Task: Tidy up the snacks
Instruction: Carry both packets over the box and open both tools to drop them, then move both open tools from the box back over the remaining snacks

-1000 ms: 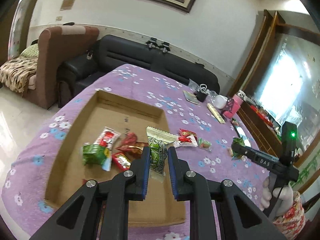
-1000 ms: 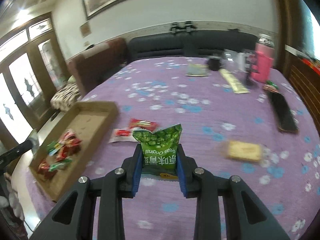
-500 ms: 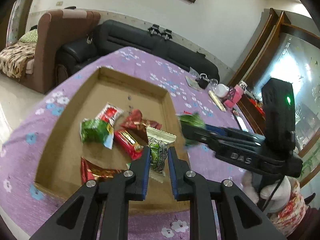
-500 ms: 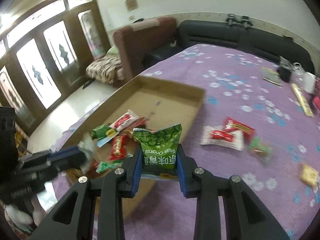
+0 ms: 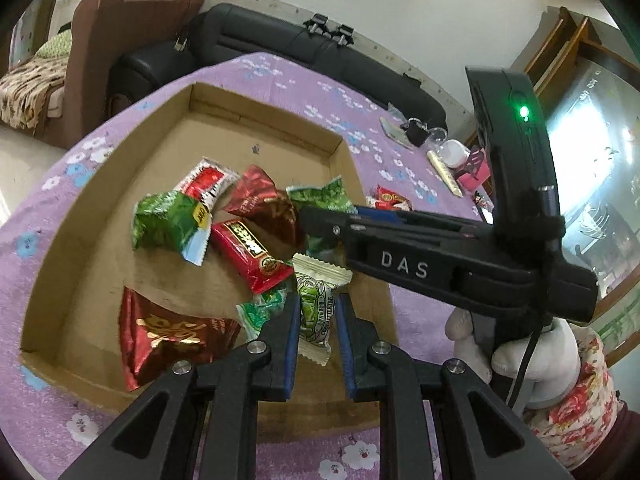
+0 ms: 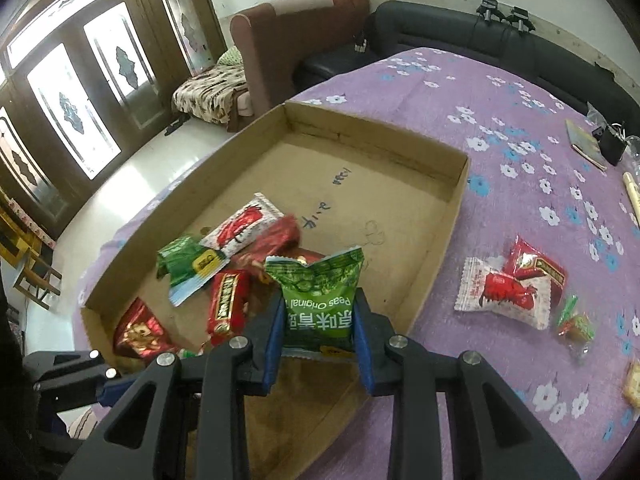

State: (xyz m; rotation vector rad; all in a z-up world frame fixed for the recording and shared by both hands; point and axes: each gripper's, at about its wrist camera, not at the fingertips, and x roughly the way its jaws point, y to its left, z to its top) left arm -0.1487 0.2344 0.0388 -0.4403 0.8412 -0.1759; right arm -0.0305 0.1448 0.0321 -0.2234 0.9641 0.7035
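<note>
A shallow cardboard tray [image 5: 76, 216] [image 6: 452, 216] lies on the purple flowered tablecloth and holds several red and green snack packets. My left gripper [image 5: 317, 312] is shut on a white-and-green candy packet [image 5: 318, 304] above the tray's near right corner. My right gripper [image 6: 318, 316] is shut on a green peas packet [image 6: 320, 296], held over the tray's near end. In the left wrist view the right gripper's body [image 5: 440, 264] crosses above the tray, the peas packet [image 5: 324, 204] showing at its tip.
On the cloth right of the tray lie a white crayfish packet [image 6: 500, 296], a red packet [image 6: 536, 268], a small green candy [image 6: 576, 324] and a biscuit at the frame edge [image 6: 632, 384]. A pink cup [image 5: 474, 168], keys and a booklet [image 6: 584, 144] sit farther back. Sofas stand behind.
Both grippers moved in over the tray with their packets. The right gripper came from over the open cloth to above the tray's near end, beside the left gripper.
</note>
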